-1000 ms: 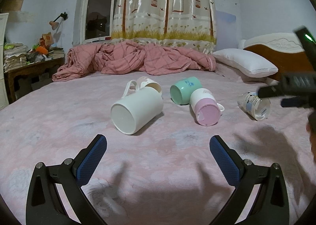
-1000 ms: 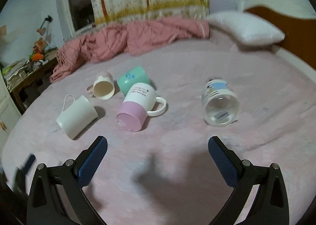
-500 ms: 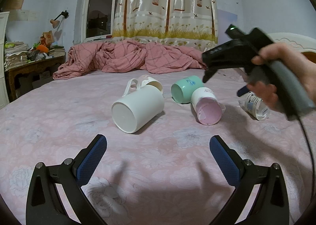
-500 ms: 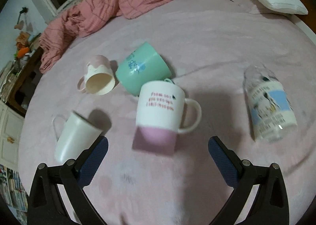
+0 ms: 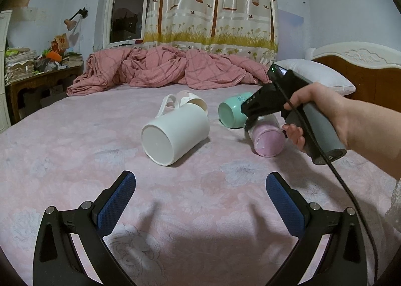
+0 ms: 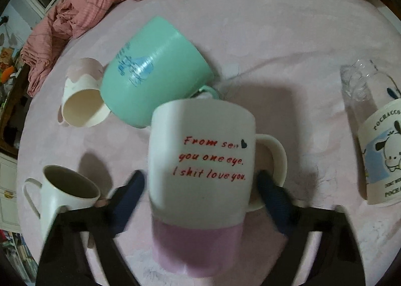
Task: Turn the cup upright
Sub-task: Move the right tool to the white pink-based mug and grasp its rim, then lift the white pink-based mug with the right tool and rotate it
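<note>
A white mug with a pink base and red writing lies on its side on the pink bed, base toward me; it also shows in the left wrist view. My right gripper straddles its body, a finger on each side, jaws open with small gaps. In the left wrist view the right gripper's black body hides part of the mug. My left gripper is open and empty, low over the bed in front of a plain white mug lying on its side.
A mint green mug lies touching the pink-based mug. A small cream cup and the plain white mug lie to the left. A clear printed bottle lies at right. A pink blanket and a pillow are behind.
My right gripper has dropped down and forward until its fingers flank the pink-based mug. My left gripper has stayed in place. No cup has moved.
</note>
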`<control>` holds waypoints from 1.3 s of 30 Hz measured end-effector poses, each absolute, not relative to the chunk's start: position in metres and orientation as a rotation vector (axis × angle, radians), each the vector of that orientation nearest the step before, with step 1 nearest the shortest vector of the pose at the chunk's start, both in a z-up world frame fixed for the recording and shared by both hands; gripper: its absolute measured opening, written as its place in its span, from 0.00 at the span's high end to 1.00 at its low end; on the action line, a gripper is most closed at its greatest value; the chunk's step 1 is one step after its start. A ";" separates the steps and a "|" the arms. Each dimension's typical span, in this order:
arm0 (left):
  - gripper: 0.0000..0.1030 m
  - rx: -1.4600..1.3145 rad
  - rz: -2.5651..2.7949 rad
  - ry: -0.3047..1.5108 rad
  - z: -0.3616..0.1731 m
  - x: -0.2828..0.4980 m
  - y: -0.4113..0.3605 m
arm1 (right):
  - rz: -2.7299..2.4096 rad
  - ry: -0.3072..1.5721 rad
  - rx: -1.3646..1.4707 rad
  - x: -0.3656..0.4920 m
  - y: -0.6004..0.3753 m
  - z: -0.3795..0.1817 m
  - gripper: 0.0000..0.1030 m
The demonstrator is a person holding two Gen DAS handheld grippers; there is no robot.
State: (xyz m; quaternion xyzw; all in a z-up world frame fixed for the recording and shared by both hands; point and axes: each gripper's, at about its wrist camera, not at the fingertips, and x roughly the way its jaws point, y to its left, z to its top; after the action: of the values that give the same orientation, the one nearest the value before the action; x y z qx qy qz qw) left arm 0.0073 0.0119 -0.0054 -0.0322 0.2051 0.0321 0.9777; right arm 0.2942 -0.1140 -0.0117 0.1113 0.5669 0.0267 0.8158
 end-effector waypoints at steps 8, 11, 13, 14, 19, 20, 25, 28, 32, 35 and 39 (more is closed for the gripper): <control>0.00 -0.059 0.068 0.411 -0.005 0.008 0.013 | 0.105 1.192 0.242 0.273 -0.123 0.010 0.25; 0.00 -0.058 0.069 0.411 -0.005 0.008 0.012 | 0.147 1.195 0.217 0.253 -0.129 0.026 0.25; 0.00 -0.056 0.070 0.410 -0.005 0.008 0.012 | 0.168 1.194 0.199 0.241 -0.131 0.035 0.25; 0.00 -0.057 0.069 0.410 -0.005 0.008 0.012 | 0.178 1.195 0.193 0.233 -0.135 0.040 0.25; 0.00 -0.056 0.070 0.409 -0.005 0.008 0.012 | 0.255 1.207 0.190 0.186 -0.150 0.062 0.25; 0.00 -0.056 0.070 0.409 -0.005 0.008 0.012 | 0.268 1.207 0.185 0.177 -0.152 0.067 0.25; 0.00 -0.056 0.070 0.408 -0.005 0.008 0.011 | 0.286 1.185 0.130 0.145 -0.156 0.084 0.25; 0.00 -0.056 0.071 0.409 -0.005 0.008 0.011 | 0.326 1.212 0.078 0.127 -0.153 0.089 0.25; 0.00 -0.055 0.070 0.408 -0.005 0.008 0.011 | 0.376 1.289 0.016 0.103 -0.149 0.088 0.25; 0.00 -0.054 0.071 0.410 -0.004 0.007 0.011 | 0.399 1.328 -0.001 0.087 -0.148 0.087 0.25; 0.00 -0.055 0.070 0.407 -0.004 0.007 0.011 | 0.385 1.272 -0.077 0.068 -0.139 0.086 0.25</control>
State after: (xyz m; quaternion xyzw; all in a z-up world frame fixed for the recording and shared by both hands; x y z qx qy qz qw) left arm 0.0072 0.0112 -0.0039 -0.0274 0.2023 0.0349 0.9783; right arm 0.0682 -0.1388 0.0855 -0.0358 0.5901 0.1786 0.7865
